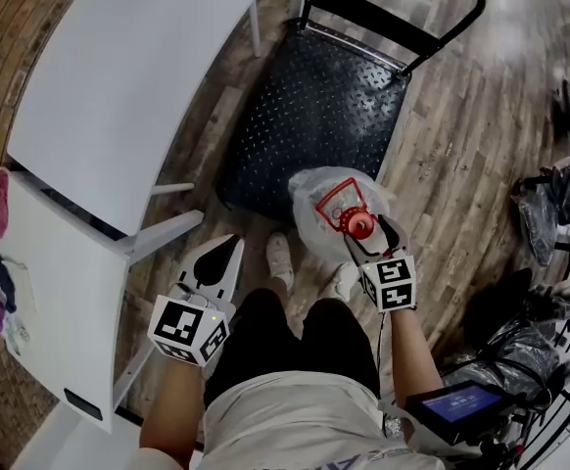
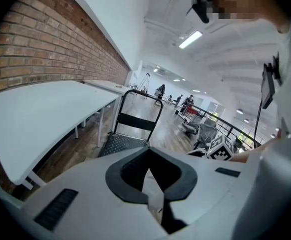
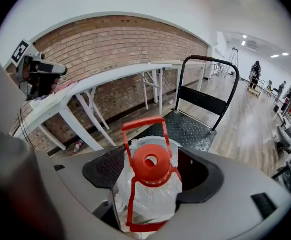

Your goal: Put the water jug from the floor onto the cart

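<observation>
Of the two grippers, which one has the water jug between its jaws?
The right gripper: the neck of the red-capped water jug sits gripped between its jaws. The left gripper has its jaws closed together on nothing.

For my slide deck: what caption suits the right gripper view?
Right gripper clasps the red-capped water jug, black cart just behind.

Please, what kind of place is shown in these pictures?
Probably a large open office or workspace: long white tables beside a red brick wall, plastic-wrapped office chairs, wood-plank floor.
</observation>
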Action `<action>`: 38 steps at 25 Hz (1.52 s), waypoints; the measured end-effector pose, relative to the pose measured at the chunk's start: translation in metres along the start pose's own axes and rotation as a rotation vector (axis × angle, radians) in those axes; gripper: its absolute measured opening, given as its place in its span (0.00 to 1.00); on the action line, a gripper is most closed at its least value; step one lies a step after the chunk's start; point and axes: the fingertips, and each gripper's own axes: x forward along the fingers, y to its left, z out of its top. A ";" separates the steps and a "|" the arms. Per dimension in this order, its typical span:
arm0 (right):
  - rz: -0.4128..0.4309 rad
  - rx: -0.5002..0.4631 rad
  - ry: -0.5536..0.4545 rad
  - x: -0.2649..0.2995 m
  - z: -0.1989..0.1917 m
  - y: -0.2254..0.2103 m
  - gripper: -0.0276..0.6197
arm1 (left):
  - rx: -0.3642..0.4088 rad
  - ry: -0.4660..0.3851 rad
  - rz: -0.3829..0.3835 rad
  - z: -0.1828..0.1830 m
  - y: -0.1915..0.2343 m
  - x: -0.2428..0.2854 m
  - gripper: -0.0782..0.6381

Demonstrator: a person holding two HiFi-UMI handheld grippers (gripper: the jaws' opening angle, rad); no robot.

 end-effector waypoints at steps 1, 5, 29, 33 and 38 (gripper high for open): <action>-0.008 0.003 -0.013 -0.007 0.003 0.001 0.53 | 0.013 -0.004 -0.020 0.005 -0.005 0.002 0.11; -0.053 0.052 -0.120 -0.042 0.030 -0.003 0.53 | 0.067 -0.021 -0.093 0.028 -0.021 0.010 0.11; -0.315 0.159 -0.602 -0.305 0.042 -0.035 0.14 | 0.284 -0.158 -0.276 0.071 -0.204 -0.035 0.11; -0.355 0.185 -0.675 -0.349 0.024 -0.033 0.08 | 0.319 -0.181 -0.277 0.064 -0.235 -0.061 0.11; -0.417 0.216 -0.726 -0.403 -0.012 -0.030 0.05 | 0.370 -0.220 -0.272 0.061 -0.266 -0.096 0.11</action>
